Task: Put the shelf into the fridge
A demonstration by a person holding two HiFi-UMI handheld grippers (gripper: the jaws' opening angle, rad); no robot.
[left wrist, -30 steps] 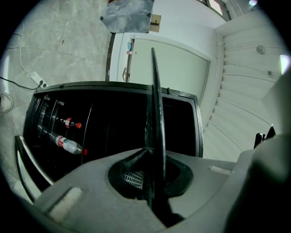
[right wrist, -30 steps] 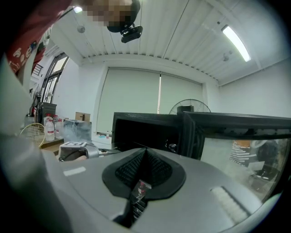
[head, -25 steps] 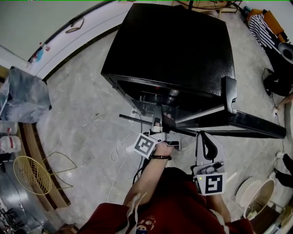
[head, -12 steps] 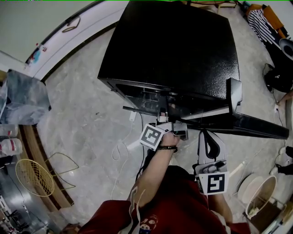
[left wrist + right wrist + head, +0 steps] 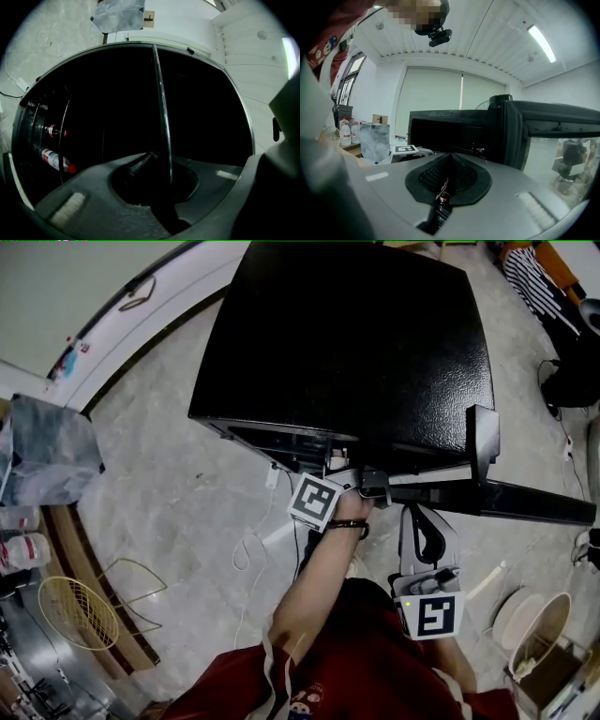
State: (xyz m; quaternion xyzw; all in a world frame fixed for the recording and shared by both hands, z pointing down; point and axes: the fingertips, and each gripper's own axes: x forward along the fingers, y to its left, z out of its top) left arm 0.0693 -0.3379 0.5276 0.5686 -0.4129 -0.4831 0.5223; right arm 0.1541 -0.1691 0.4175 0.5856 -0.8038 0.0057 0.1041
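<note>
The black fridge (image 5: 347,343) stands with its door (image 5: 525,502) swung open to the right. My left gripper (image 5: 336,463) is at the fridge's open front, shut on the near edge of the shelf. In the left gripper view the shelf (image 5: 161,108) shows edge-on as a thin dark pane running from the left gripper (image 5: 161,161) into the dark fridge interior. Its jaws have just eased open slightly, with the shelf edge still between them. My right gripper (image 5: 419,517) hangs back below the door, shut with nothing in it, also seen as the right gripper (image 5: 450,157).
Two bottles (image 5: 55,160) lie in the fridge beside wire racks. On the floor are a white cable (image 5: 253,545), a yellow wire basket (image 5: 80,610), a grey bag (image 5: 47,451) and a pale bin (image 5: 534,634). A person in striped clothing (image 5: 530,273) is at top right.
My left gripper has moved forward to the fridge opening, carrying the shelf deeper inside, so little of it shows outside now. The right gripper has shifted only slightly.
</note>
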